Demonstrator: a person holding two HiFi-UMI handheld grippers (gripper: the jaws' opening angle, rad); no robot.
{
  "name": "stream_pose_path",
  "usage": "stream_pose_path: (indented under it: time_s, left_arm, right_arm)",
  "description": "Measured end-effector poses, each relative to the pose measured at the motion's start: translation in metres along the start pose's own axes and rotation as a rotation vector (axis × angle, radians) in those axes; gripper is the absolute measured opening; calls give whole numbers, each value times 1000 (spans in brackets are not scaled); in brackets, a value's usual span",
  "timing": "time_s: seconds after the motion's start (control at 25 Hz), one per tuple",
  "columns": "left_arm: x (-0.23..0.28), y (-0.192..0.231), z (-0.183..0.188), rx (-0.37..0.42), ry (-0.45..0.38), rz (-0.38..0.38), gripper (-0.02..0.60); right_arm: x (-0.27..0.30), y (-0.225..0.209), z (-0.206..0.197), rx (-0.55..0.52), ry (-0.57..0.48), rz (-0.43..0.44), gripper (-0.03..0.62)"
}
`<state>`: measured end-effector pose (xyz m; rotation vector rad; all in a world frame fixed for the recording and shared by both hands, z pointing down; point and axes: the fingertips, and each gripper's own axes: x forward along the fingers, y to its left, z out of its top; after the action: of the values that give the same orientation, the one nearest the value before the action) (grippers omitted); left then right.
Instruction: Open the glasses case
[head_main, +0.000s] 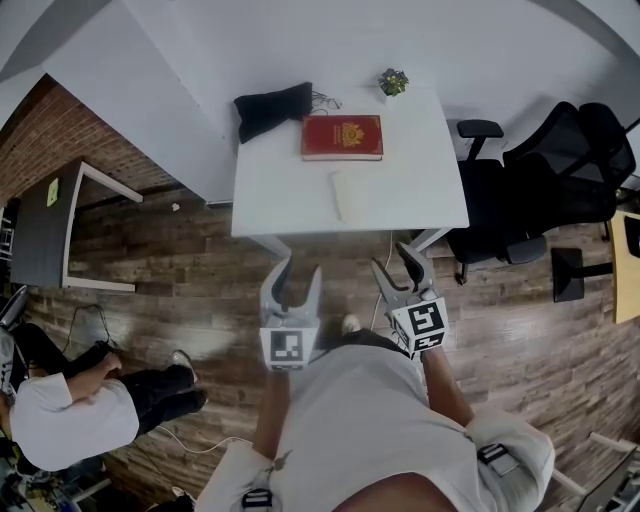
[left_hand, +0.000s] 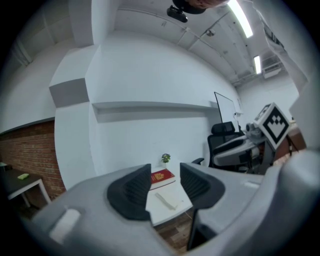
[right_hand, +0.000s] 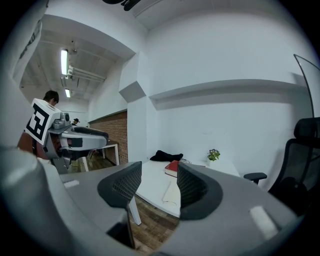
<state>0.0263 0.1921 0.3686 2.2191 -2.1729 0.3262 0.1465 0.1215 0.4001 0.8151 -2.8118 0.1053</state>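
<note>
White worktop (head_main: 280, 190) holds the case (head_main: 352, 195) near a book (head_main: 342, 137); the left hand-held gripper (head_main: 298, 280) and the right hand-held gripper (head_main: 395, 265), jaws apart and empty, hang well short of it.

table (head_main: 420, 180) centre, far edge against wall. on it: cloth bundle (head_main: 273, 108) at far left corner, potted plant (head_main: 393, 82) at far right corner, book (head_main: 342, 137) between them, glasses case (head_main: 352, 194) just before book, toward near edge. office chairs (head_main: 490, 210) right of table. side desk (head_main: 60, 215) well left. left gripper (head_main: 295, 270), right gripper (head_main: 392, 258) side by side before table's near edge.
</note>
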Motion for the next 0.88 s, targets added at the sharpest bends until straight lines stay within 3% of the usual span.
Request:
stream_pose_path:
  time_s: [0.36,0.6,0.88]
  left_arm:
    - [15,6,-2,11,9,18,178]
    - [32,12,6,47,-39,10,178]
    - [57,18,6,34,-35,-13,178]
  right_arm:
    - [17,-11,3,-7,0,24,210]
    - [28,-18,4,-12,-5,27,210]
    - [47,-29,7,-10,1,16,210]
